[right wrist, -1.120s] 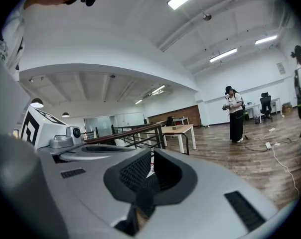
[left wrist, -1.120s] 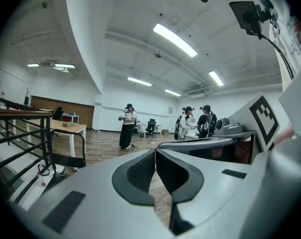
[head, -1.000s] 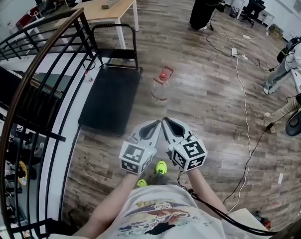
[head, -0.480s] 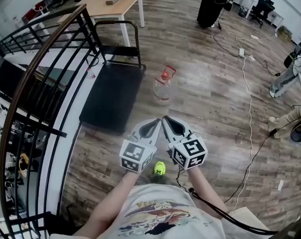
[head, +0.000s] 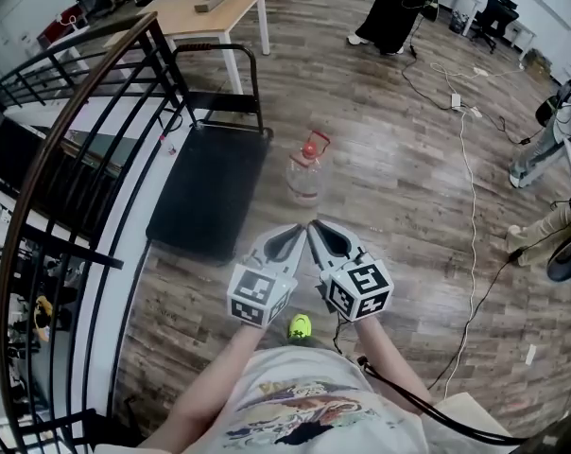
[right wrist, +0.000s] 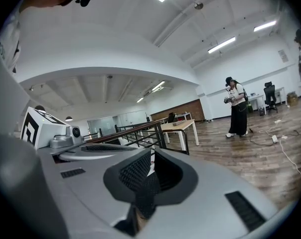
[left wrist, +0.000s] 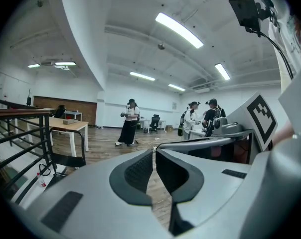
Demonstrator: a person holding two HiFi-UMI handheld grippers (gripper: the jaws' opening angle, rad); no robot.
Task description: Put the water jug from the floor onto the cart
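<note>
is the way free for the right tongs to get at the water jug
Probably yes: only bare floor lies between the right tongs and the water jug ahead of them. They are shut and would need to open first.

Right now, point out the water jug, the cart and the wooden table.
water jug (head: 303,180), head view, on its clear body.
cart (head: 210,192), head view, on its bare black deck.
wooden table (head: 186,17), head view, on its top.

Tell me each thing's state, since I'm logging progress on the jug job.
water jug: upright on the floor, red cap on, beside the cart, not on it.
cart: deck bare, handle up.
left claw: shut, empty.
right claw: shut, empty.
</note>
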